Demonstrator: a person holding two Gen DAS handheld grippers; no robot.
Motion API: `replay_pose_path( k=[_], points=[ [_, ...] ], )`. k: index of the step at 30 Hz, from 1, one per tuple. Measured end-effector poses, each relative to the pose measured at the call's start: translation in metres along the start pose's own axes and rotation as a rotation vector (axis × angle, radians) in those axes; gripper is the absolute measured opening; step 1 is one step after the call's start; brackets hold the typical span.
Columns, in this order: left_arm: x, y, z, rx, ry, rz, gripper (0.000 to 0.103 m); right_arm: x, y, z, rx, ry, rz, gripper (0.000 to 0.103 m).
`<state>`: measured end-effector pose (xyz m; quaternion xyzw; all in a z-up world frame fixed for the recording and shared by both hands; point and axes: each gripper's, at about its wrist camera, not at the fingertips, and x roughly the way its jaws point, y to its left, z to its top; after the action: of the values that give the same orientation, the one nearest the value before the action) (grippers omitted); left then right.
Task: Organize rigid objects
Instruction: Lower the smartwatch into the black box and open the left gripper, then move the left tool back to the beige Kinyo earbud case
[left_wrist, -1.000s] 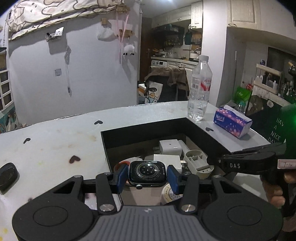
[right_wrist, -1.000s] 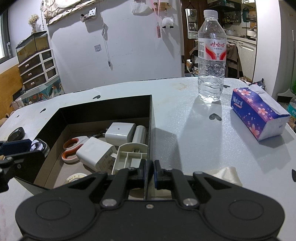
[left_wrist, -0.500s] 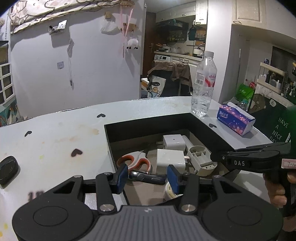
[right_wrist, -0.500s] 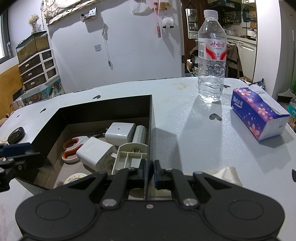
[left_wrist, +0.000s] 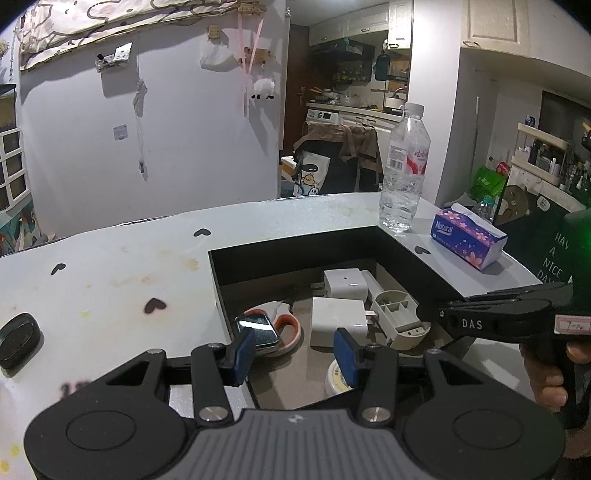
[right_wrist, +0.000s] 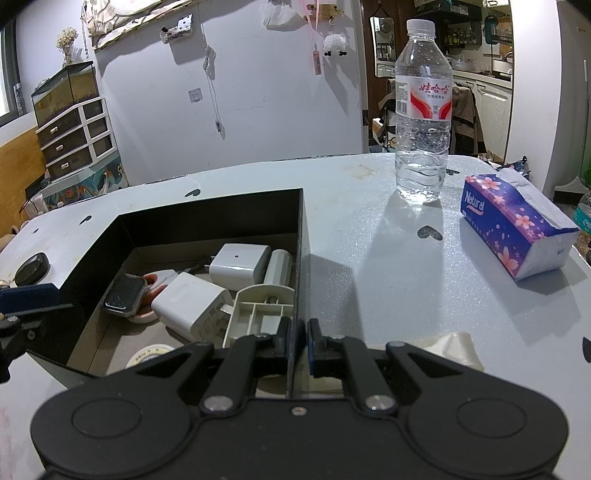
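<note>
Pinching the thin side wall of the black box (right_wrist: 207, 210), the right gripper (right_wrist: 299, 339) is closed on that card edge, probably to keep the light box from sliding on the desk (left_wrist: 110, 280) while things go in. The left gripper (left_wrist: 293, 350) hovers at the box's near corner with its blue pads parted and nothing between them. The smartwatch (left_wrist: 256, 328) lies free inside the box, a rounded rectangle with a glossy dark face, resting tilted on the orange-handled scissors (left_wrist: 286, 325) at the left side. Beside it sit two smooth white charger blocks (left_wrist: 338, 321) and a pale, ribbed plastic holder (left_wrist: 399, 317) with small compartments. A flat tape roll (left_wrist: 334, 380) lies near the front. Everything in there is hard-shelled and loosely heaped rather than lined up, so the sorting looks partly done. A black oval object (left_wrist: 18, 339) is still out on the speckled desk, well apart from the box.
</note>
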<state>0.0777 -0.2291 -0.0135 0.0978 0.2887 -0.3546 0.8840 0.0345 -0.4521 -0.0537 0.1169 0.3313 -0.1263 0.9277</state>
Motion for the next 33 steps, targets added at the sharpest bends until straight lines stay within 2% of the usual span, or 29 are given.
replay_pose_path(
  k=[17,19,21,23,25,28,33],
  points=[
    [-0.005,0.009,0.003,-0.013,-0.018,0.020,0.050,0.000,0.000,0.000,-0.001,0.000,0.001,0.009],
    [-0.006,0.009,0.004,-0.015,-0.022,0.017,0.059,0.000,0.000,0.000,0.000,0.000,0.001,0.009],
    [-0.010,0.009,0.005,-0.017,-0.034,0.007,0.073,0.000,0.000,0.000,0.000,0.000,0.001,0.009],
    [-0.016,0.009,0.007,-0.015,-0.063,0.000,0.097,0.000,0.000,0.000,0.000,0.000,0.001,0.009],
    [-0.024,0.010,0.009,-0.011,-0.095,0.009,0.102,0.000,0.000,0.000,-0.001,0.000,0.000,0.009],
    [-0.031,0.021,0.012,-0.028,-0.134,0.076,0.103,0.000,0.000,0.000,-0.001,0.000,0.000,0.009],
    [-0.039,0.064,0.010,-0.134,-0.177,0.265,0.103,-0.001,0.000,0.000,-0.001,0.000,0.001,0.009]
  ],
)
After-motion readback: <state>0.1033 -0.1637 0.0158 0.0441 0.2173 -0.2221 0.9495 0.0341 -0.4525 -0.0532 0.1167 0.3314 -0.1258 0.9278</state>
